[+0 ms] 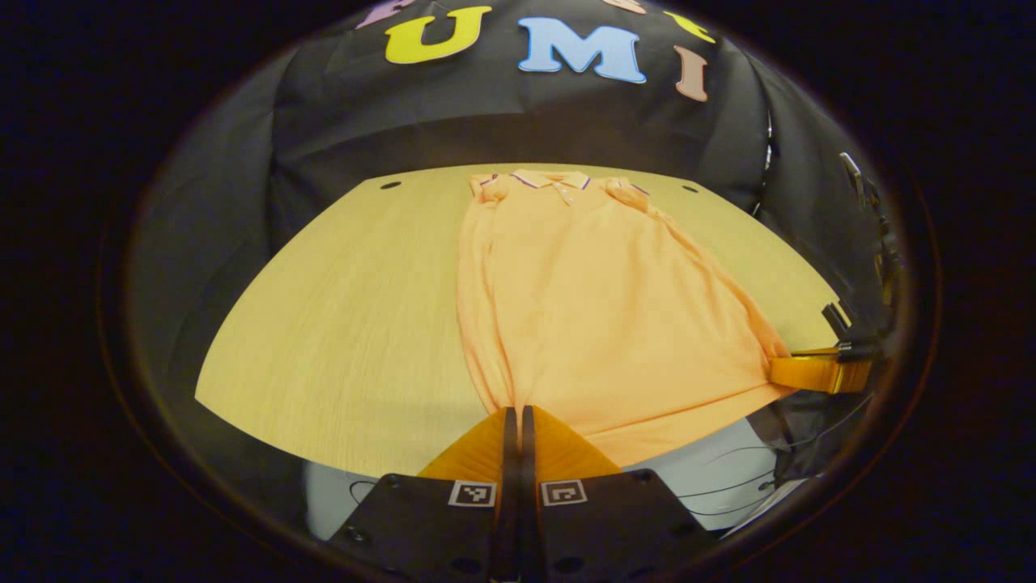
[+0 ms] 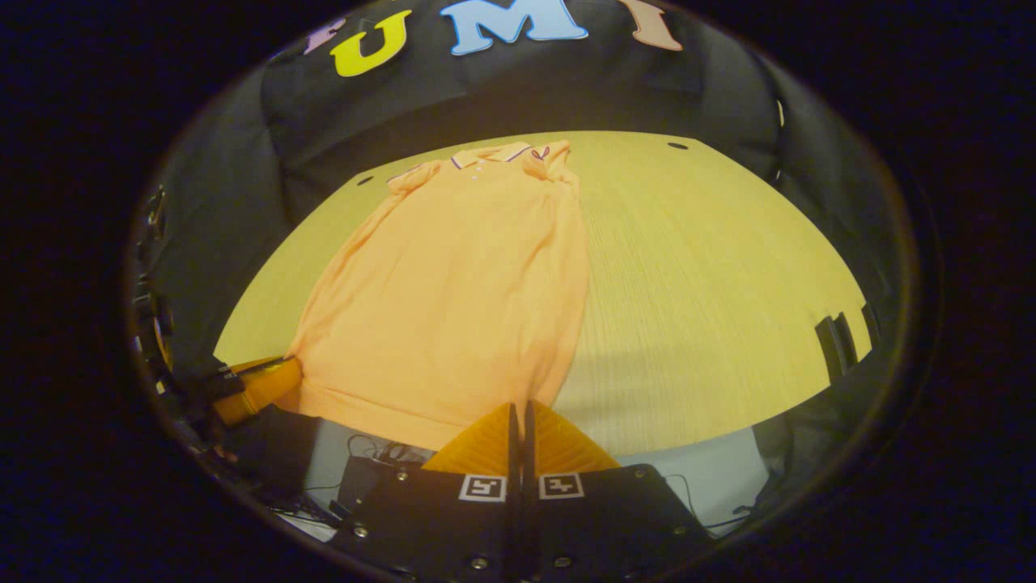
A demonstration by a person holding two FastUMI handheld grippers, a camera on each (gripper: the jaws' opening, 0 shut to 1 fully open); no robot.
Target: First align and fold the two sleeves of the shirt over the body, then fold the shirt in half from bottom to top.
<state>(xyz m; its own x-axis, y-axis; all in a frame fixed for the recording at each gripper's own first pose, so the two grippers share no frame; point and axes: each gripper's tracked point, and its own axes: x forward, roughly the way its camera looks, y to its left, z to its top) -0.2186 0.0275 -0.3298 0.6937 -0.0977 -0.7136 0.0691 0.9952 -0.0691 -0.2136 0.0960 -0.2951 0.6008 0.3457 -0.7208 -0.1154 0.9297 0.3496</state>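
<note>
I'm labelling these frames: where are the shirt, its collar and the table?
shirt (image 1: 583, 324): left gripper view, mid body.
collar (image 1: 550, 179): left gripper view, middle of the collar band.
table (image 2: 712, 275): right gripper view, bare wood right of the shirt.

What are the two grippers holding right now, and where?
Both pinch the orange polo shirt at its bottom hem: left gripper at one corner, right gripper at the other.

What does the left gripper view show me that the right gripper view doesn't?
Left gripper view: the left gripper up close, shut on one hem corner of the shirt, with bare table to its left. Right gripper view: the right gripper shut on the other corner, with table to its right. Both: the shirt, sleeves folded in.
</note>
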